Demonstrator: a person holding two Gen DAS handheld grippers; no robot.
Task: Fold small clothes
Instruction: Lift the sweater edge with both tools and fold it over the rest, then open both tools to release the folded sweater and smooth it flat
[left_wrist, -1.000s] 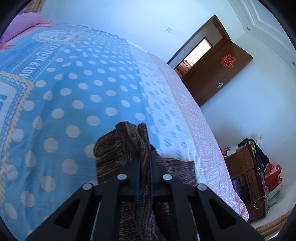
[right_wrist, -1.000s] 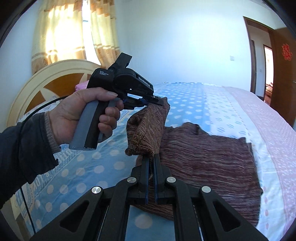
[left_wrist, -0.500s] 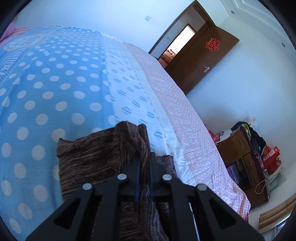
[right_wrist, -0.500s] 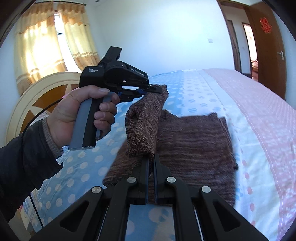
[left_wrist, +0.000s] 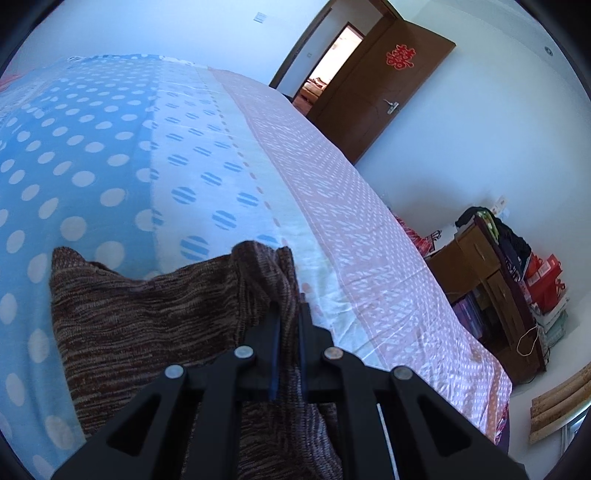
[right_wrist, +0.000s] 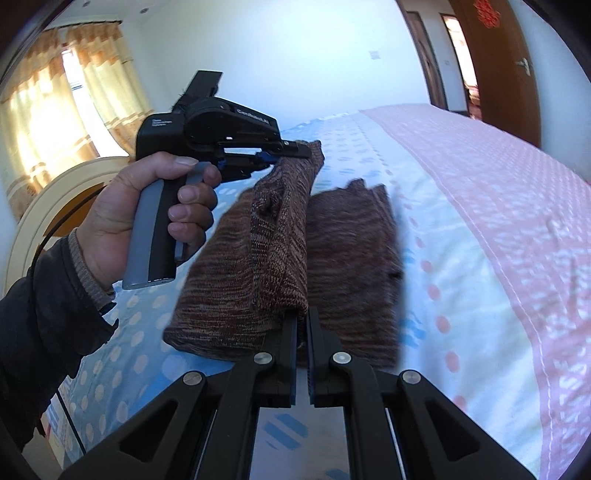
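A brown striped knit garment (right_wrist: 347, 258) lies on the bed, one edge lifted and carried over the rest. My left gripper (left_wrist: 288, 310) is shut on the far corner of that lifted edge (left_wrist: 266, 273); in the right wrist view the same left gripper (right_wrist: 295, 153) sits in a person's hand (right_wrist: 147, 218). My right gripper (right_wrist: 302, 317) is shut on the near corner of the lifted fold (right_wrist: 280, 258). The lifted strip hangs taut between the two grippers, above the flat part of the garment (left_wrist: 147, 321).
The bedspread (left_wrist: 110, 166) is blue with white dots, then white, then pink (right_wrist: 498, 221) toward the bed's edge. A wooden door (left_wrist: 376, 96) stands open beyond. A cluttered wooden cabinet (left_wrist: 491, 288) is beside the bed. A headboard (right_wrist: 55, 206) and curtains are at the left.
Both grippers have carried the lifted edge across the garment toward the pink side of the bed and slightly down. The fold now covers more of the flat part. Both grips stay the same.
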